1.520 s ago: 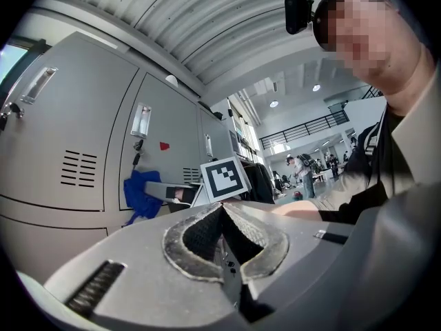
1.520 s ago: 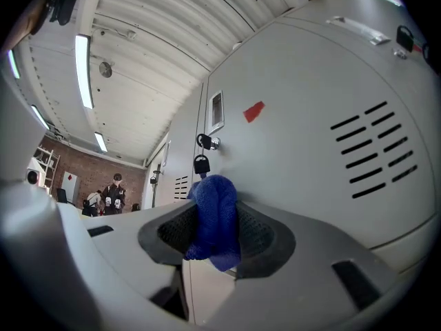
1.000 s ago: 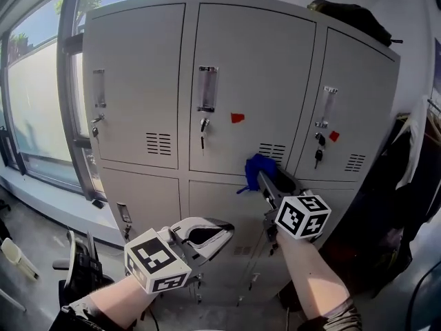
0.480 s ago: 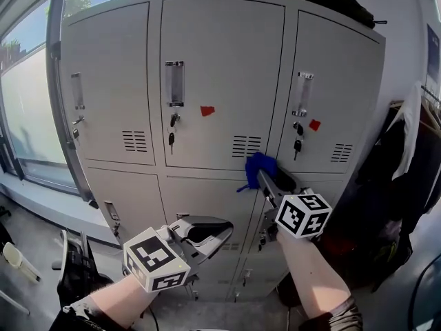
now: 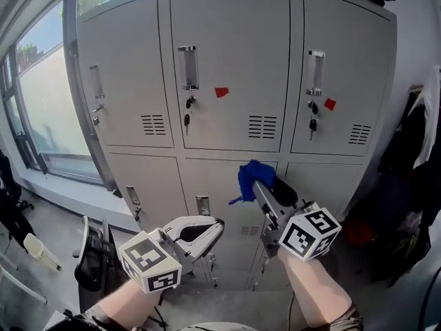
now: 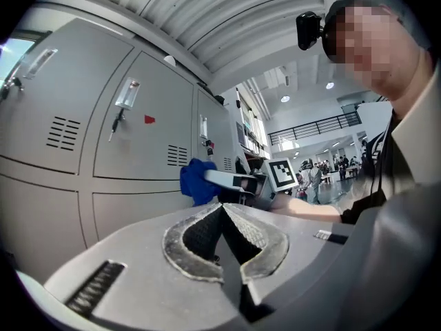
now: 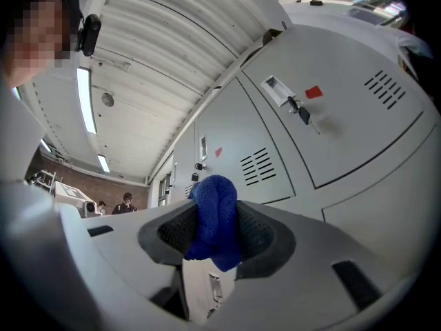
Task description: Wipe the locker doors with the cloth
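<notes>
Head view: the right gripper (image 5: 260,187) holds the blue cloth (image 5: 252,176) up near the lockers (image 5: 231,61), and the left gripper (image 5: 210,227) hangs low. Left gripper view: its fingers are together, empty. Right gripper view: its fingers clamp the cloth. The step looks like the approach; next, the cloth must press flat on a door.

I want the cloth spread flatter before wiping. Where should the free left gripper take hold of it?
Probably the loose corner dangling below-left of the blue cloth, coming from the left with the left gripper: the rest is bunched between the right gripper's jaws; that corner hangs clear.
</notes>
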`<state>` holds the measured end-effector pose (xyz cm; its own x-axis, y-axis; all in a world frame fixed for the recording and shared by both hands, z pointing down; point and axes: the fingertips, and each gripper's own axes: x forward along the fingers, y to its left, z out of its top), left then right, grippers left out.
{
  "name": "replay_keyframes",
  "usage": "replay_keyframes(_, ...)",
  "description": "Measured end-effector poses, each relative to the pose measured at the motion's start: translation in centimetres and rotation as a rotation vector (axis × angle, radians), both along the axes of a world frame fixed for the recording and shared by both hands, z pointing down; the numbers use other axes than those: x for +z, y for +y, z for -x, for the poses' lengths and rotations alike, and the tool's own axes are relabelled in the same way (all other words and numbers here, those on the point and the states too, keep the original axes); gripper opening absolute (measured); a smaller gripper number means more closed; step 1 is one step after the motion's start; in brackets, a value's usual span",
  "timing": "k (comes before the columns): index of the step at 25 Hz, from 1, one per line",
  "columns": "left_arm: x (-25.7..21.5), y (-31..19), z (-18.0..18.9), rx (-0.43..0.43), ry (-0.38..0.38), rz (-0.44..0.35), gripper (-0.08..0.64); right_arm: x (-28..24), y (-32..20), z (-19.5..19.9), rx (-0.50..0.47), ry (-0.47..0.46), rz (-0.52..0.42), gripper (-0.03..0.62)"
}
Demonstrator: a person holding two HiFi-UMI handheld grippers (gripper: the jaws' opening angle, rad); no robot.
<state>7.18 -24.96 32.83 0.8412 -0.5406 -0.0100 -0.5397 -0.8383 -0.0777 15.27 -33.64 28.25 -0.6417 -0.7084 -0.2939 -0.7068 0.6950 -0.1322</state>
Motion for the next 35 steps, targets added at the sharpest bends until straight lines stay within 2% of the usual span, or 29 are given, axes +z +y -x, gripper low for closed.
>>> replay_keyframes(5, 3.9, 2.9, 5.8, -0.037, 0.041, 0.028, 0.008, 4.6, 5.9, 4.1, 0.032, 0.049, 0.027, 0.153)
replay_keyframes(10, 5.7, 6.4, 12.0, -0.007, 0.068, 0.049, 0.008, 8.8, 11.5, 9.4, 0.040, 0.050, 0.112, 0.153)
replay_keyframes(12, 6.6, 7.5, 14.0, 0.005, 0.077, 0.055, 0.008, 10.0, 13.8, 11.9, 0.051, 0.086, 0.115, 0.153)
replay_keyframes(15, 8.4, 8.8, 16.0, 0.027, 0.108, 0.105, 0.008, 11.4, 16.8, 15.1, 0.053, 0.161, 0.103, 0.153)
replay_keyframes(18, 9.6, 10.3, 16.0, 0.054, 0.124, 0.143, 0.008, 12.5, 18.7, 16.0, 0.068, 0.230, 0.088, 0.153)
replay_keyframes(20, 9.9, 11.3, 15.6, 0.061, 0.114, 0.143, 0.007, 13.1, 19.2, 16.0, 0.063, 0.245, 0.087, 0.153)
replay_keyframes(26, 8.2, 13.4, 12.9, 0.034, 0.076, 0.111, 0.007, 12.8, 20.0, 14.7, -0.002, 0.211, 0.082, 0.153)
replay_keyframes(35, 7.1, 13.9, 8.3, 0.021, 0.038, 0.084, 0.006, 12.7, 20.5, 10.3, -0.025, 0.180, 0.066, 0.153)
